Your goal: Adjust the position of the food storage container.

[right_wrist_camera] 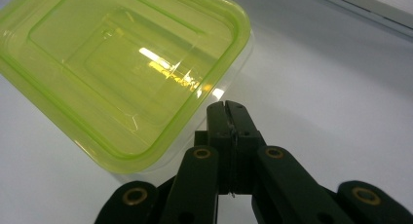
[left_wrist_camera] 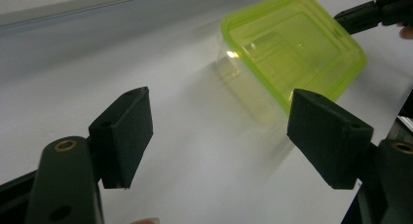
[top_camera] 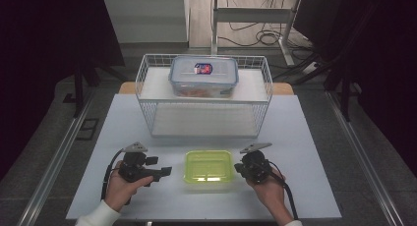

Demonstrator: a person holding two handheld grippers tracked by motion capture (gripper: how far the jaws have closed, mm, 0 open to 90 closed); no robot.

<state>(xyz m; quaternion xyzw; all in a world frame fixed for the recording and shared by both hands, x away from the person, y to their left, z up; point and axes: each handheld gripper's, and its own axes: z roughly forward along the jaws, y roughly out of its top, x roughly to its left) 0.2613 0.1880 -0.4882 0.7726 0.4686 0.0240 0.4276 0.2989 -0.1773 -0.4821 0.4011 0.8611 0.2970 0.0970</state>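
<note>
A: Left gripper [left_wrist_camera: 219, 131]?
B: Jaws spread wide, nothing between; box [left_wrist_camera: 292, 48] ahead, apart.
A: Right gripper [right_wrist_camera: 226, 107]?
B: Clenched tight, empty, tips just beside the box's side; contact unclear.

One clear plastic box with a green lid [top_camera: 208, 169], one blue-rimmed clear lidded box [top_camera: 203, 76], one white wire rack [top_camera: 147, 91], two black hand-held grippers, left [top_camera: 164, 171] and right [top_camera: 238, 167]

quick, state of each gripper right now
left gripper: open, nothing between the jaws.
right gripper: shut, empty, tips beside the green-lidded container.
</note>
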